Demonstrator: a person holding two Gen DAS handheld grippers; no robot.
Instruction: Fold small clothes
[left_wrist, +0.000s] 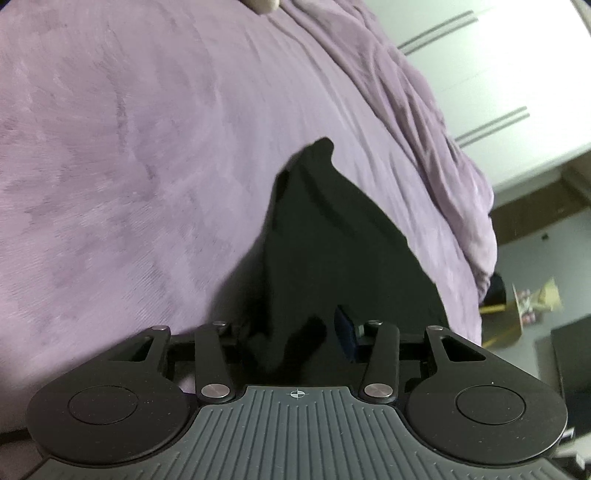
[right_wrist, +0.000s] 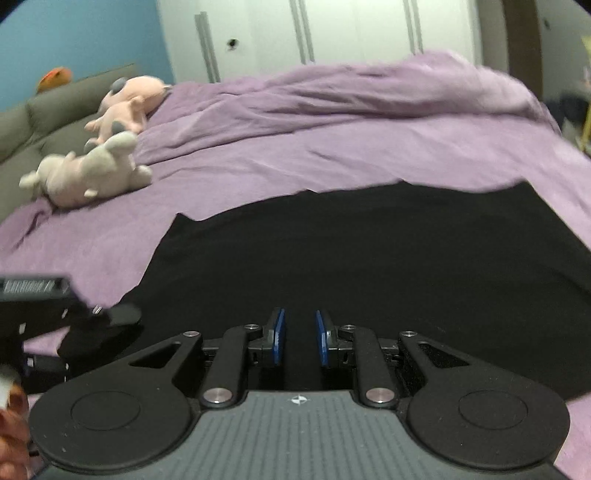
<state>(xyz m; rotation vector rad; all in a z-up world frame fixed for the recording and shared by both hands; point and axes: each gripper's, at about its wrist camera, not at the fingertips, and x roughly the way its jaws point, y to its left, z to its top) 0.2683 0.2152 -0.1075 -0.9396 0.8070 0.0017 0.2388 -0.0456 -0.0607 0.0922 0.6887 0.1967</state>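
A black garment (right_wrist: 369, 258) lies spread flat on the purple bedspread (right_wrist: 258, 177). My right gripper (right_wrist: 301, 336) hovers low over its near edge, the blue pads (right_wrist: 280, 336) a narrow gap apart with only the flat cloth showing below them. In the left wrist view a peaked fold of the black garment (left_wrist: 332, 240) runs up from my left gripper (left_wrist: 291, 332). Its jaws stand apart with cloth draped between them; the right blue pad (left_wrist: 345, 332) is bare and the left one is hidden by the cloth. The left gripper (right_wrist: 55, 314) also shows at the garment's left corner.
Two plush toys (right_wrist: 92, 173) lie at the bed's left side by a grey padded headboard (right_wrist: 44, 118). A rumpled purple duvet (right_wrist: 332, 92) is bunched along the far side, with a white wardrobe (right_wrist: 332, 33) behind. A person's hand (right_wrist: 11, 413) is at the lower left.
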